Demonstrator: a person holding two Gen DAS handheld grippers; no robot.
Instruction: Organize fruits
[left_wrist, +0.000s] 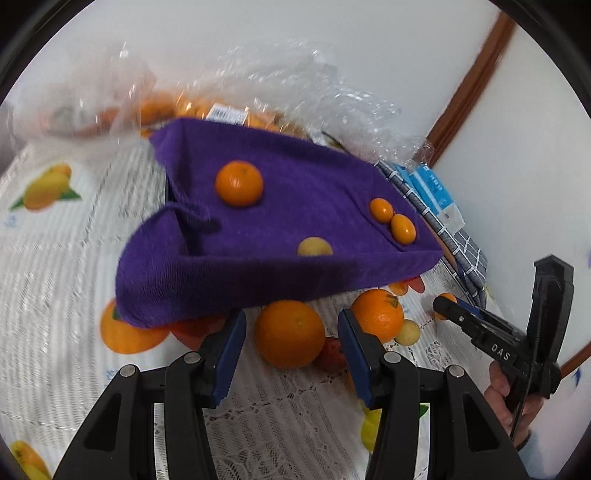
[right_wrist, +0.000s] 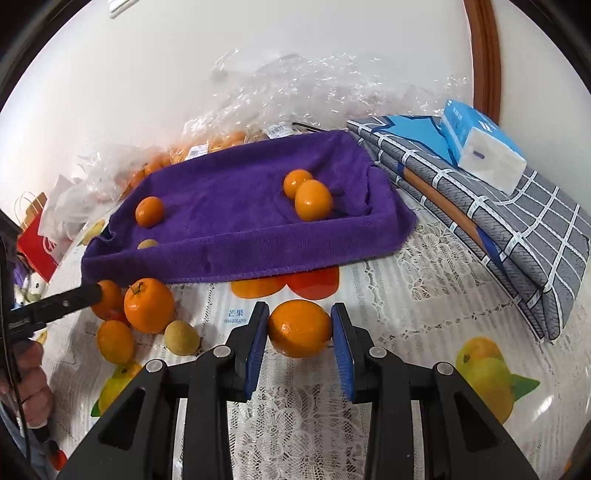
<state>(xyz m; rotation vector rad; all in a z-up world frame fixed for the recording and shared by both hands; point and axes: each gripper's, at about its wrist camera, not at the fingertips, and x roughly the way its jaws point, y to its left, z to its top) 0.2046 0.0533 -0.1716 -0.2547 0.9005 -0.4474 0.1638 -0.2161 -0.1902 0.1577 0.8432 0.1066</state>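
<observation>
A purple towel-lined tray (left_wrist: 280, 266) (right_wrist: 258, 254) holds a mandarin (left_wrist: 239, 182) (right_wrist: 149, 211), two kumquats (left_wrist: 392, 220) (right_wrist: 313, 199) and a pale longan (left_wrist: 314, 246) (right_wrist: 147, 244). My left gripper (left_wrist: 291, 343) is open, its pads on either side of an orange (left_wrist: 290, 333) on the table, apart from it. A second orange (left_wrist: 377, 314) (right_wrist: 149, 305) lies beside it. My right gripper (right_wrist: 300, 328) is shut on a small orange fruit (right_wrist: 300, 328), its blue pads against both sides. It shows from the side in the left wrist view (left_wrist: 448, 306).
Loose fruit (right_wrist: 115, 341) and a longan (right_wrist: 181, 338) lie left of my right gripper. Clear plastic bags of oranges (right_wrist: 207, 147) sit behind the tray by the wall. A folded checked cloth (right_wrist: 517, 229) with a tissue pack (right_wrist: 480, 147) lies to the right. The tablecloth carries printed fruit.
</observation>
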